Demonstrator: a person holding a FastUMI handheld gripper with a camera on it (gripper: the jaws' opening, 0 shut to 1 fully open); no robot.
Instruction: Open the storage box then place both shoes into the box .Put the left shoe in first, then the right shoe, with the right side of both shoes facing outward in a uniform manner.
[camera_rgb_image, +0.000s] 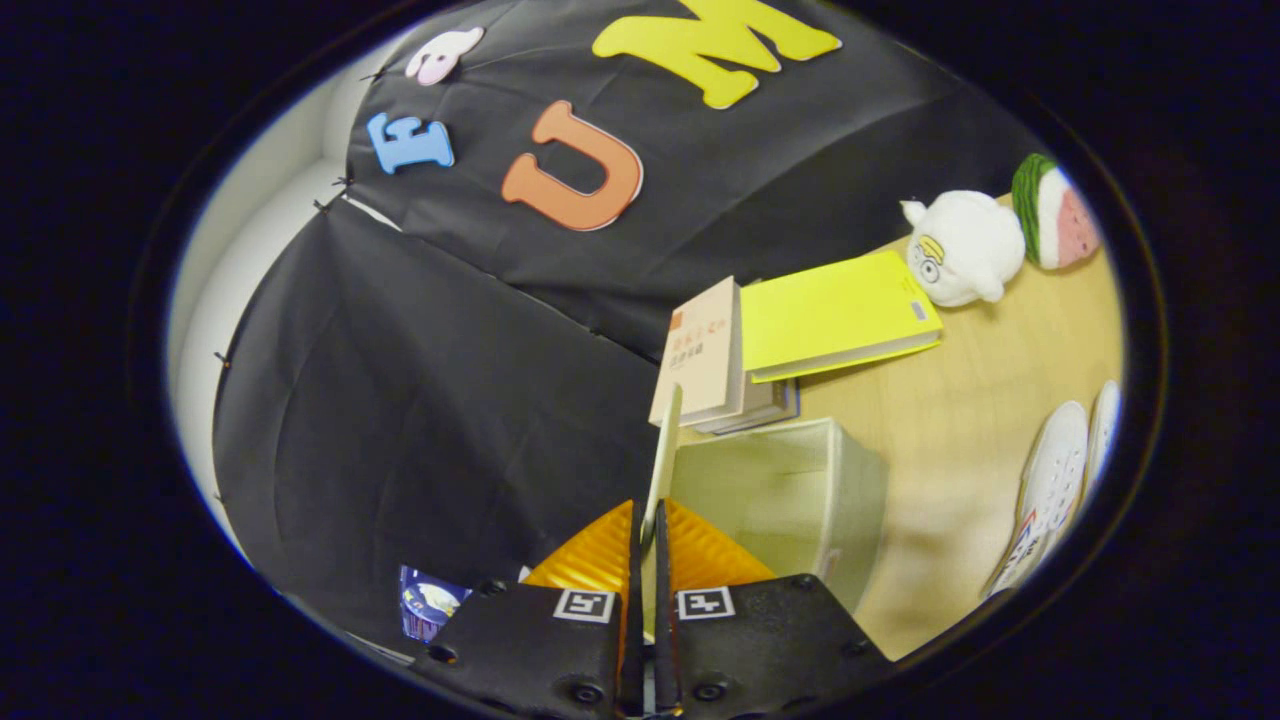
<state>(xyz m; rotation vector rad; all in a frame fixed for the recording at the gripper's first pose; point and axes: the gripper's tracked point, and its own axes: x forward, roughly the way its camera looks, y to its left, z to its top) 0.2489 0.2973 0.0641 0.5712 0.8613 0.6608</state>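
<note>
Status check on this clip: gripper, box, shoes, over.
Gripper shut on the storage box lid, lid raised. Storage box open. Both shoes on the table, outside. Nothing blocking.

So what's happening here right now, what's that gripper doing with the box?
The handheld gripper is shut on the thin cream lid of the cream fabric storage box, holding it swung up on edge so the box stands open. The pair of white sneakers still lies on the light wooden table beyond the box, so no shoe is inside yet.
</note>
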